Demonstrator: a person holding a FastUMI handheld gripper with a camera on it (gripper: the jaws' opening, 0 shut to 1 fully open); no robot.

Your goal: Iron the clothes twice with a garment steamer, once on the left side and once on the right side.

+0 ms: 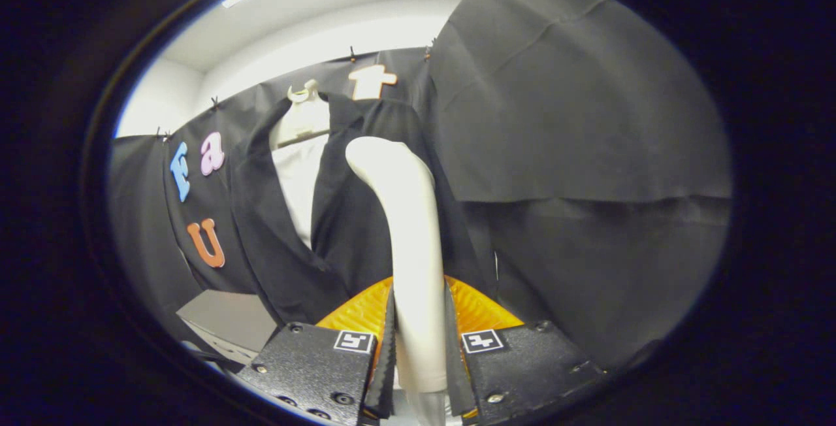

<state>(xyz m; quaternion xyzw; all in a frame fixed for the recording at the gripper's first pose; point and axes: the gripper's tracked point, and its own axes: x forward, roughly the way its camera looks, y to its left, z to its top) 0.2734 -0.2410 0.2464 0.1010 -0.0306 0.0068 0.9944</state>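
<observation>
A white garment steamer [408,217] stands upright between my fingers, its handle squeezed from both sides and its curved head pointing away from me toward the clothes. My gripper [419,347] is shut on that handle. Just beyond the steamer head hangs a black jacket [339,230] on a white hanger [304,96], open at the front over a white shirt [297,184]. The steamer head sits in front of the jacket's right front panel; whether it touches the cloth I cannot tell.
Black cloth [575,119] walls the booth behind and to the right of the jacket. A grey flat surface [225,318] lies low to the left of my fingers. A white wall and ceiling [326,27] show above the cloth.
</observation>
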